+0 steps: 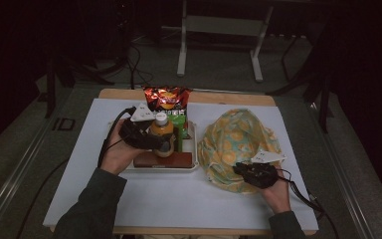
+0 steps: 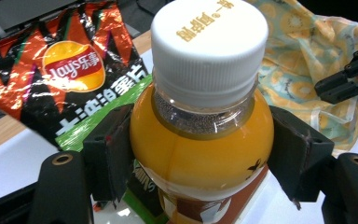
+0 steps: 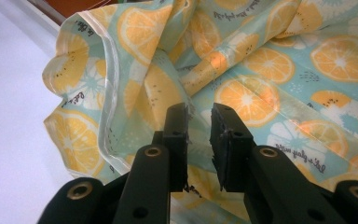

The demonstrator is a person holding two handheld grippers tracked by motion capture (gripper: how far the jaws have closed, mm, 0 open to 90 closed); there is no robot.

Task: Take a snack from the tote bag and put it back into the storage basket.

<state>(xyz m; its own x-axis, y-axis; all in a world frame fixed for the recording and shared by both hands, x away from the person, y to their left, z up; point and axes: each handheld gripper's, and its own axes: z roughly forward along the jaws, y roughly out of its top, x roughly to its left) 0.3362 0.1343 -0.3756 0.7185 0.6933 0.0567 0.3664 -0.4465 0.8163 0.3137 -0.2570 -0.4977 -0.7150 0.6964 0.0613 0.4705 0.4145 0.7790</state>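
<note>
Right gripper (image 1: 251, 172) resting near right on fruit-print bag (image 1: 236, 137), jaws narrowed on fold of its fabric (image 3: 198, 140); whether truly pinching, cannot tell. Left gripper (image 1: 151, 142) clamping juice bottle (image 2: 200, 140) by shoulder, bottle standing on tray (image 1: 195, 149) at table centre. Judging: bottle grasped, not yet bagged; transfer remaining. Farther back, chip packet (image 1: 167, 98) lying. Left gripper view revealing cap lettering (image 2: 208, 25); high view showing overall layout.

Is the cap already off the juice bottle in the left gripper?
No, the white cap sits closed on the juice bottle that the left gripper clamps on both sides.
</note>
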